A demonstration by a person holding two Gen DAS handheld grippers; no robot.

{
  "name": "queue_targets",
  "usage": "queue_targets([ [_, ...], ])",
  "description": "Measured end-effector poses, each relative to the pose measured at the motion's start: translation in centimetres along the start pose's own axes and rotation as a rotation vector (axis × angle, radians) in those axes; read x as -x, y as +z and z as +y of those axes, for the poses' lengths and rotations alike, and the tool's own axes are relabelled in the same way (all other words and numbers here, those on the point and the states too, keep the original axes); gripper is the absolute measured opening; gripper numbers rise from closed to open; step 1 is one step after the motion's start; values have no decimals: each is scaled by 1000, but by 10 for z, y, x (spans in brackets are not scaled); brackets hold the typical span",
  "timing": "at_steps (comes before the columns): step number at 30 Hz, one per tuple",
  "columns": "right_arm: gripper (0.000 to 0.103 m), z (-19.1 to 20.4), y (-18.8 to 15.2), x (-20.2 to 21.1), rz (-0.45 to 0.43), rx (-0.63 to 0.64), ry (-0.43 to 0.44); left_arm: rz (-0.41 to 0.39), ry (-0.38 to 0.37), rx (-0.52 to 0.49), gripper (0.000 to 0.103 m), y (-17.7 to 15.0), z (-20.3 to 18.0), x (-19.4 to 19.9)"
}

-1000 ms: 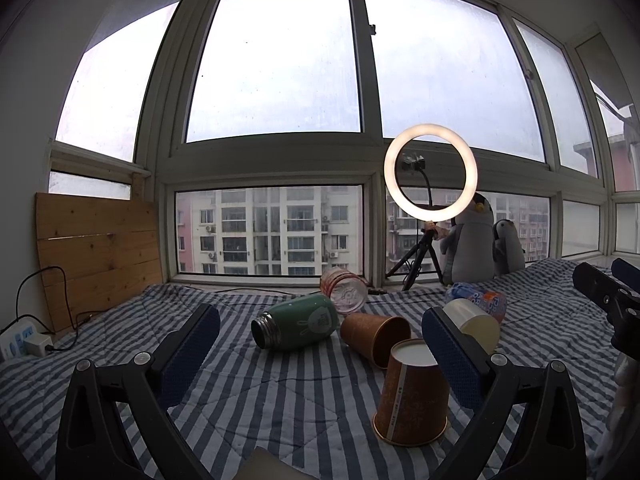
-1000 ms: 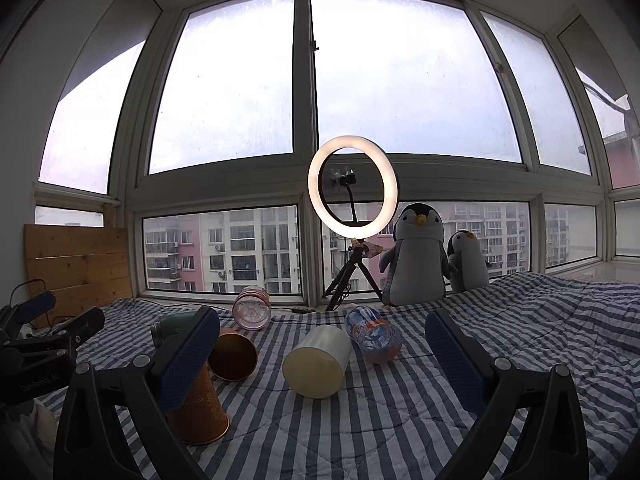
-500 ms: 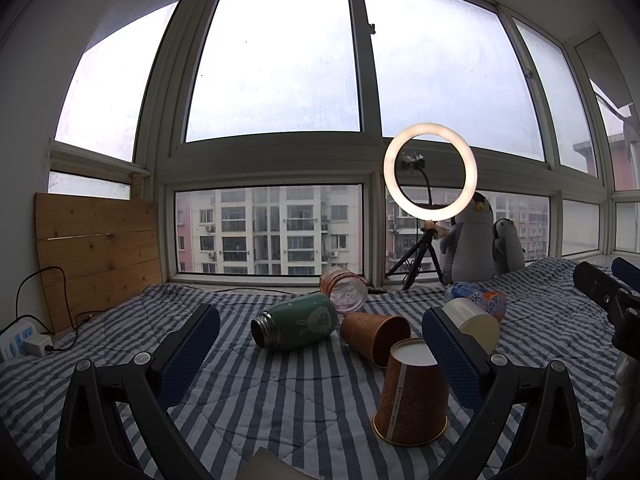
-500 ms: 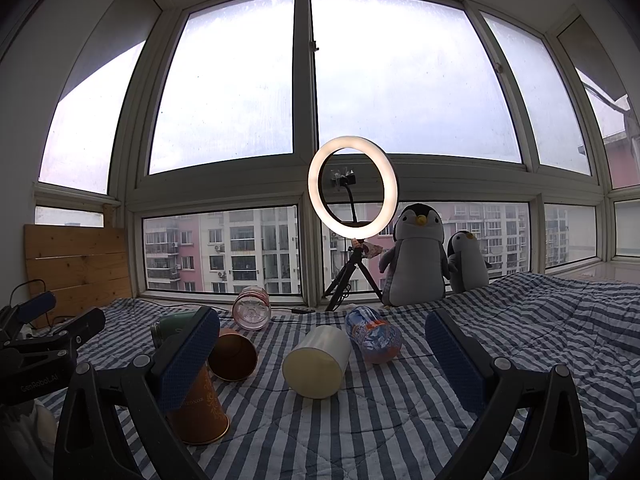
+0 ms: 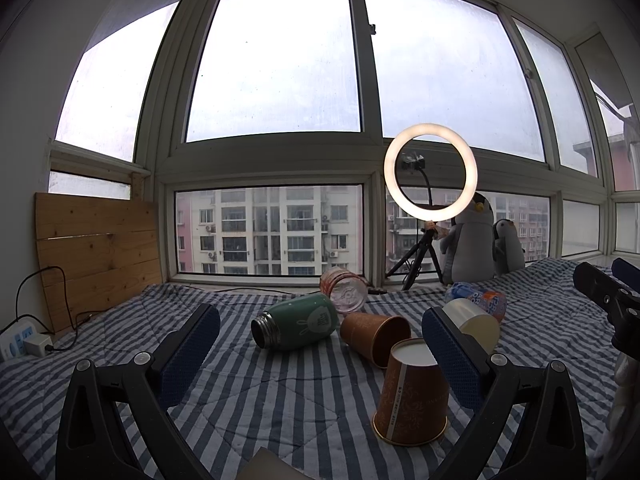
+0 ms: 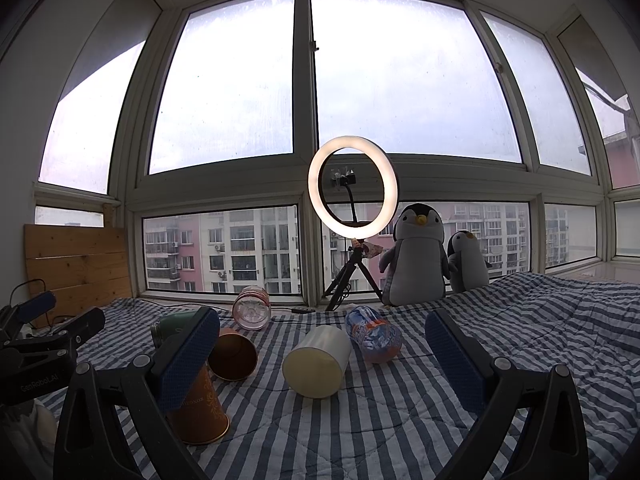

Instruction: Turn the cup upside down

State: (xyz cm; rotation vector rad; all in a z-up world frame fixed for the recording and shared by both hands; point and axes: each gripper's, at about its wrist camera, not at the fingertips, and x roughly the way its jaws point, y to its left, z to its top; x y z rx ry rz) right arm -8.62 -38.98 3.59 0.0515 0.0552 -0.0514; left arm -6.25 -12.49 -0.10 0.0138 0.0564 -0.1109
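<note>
My jaws gape wide, holding nothing. The brown patterned paper cup (image 5: 412,396) stands mouth-down on the striped bed (image 5: 280,400) at five o'clock (flip apparently done); next, I withdraw.

Quilted striped cloth bedspread (image 5: 280,400), printed brown paper cup (image 5: 412,396) with matt white base, smooth green bottle (image 5: 298,322) with bare metal neck, rough knotty wooden board (image 5: 96,256), plush penguin (image 6: 416,256), clear glossy plastic bottle (image 6: 374,334)

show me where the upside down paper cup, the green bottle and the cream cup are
upside down paper cup (image 5: 412,400), left wrist view, brown side wall.
green bottle (image 5: 304,322), left wrist view, middle of its body.
cream cup (image 6: 314,364), right wrist view, its round end facing the camera.
</note>
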Motion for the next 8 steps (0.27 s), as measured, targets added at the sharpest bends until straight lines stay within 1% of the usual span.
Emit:
queue_targets([
  [8, 102, 0, 0, 0, 1, 1, 0, 3, 4, -1, 103, 0, 1, 0],
])
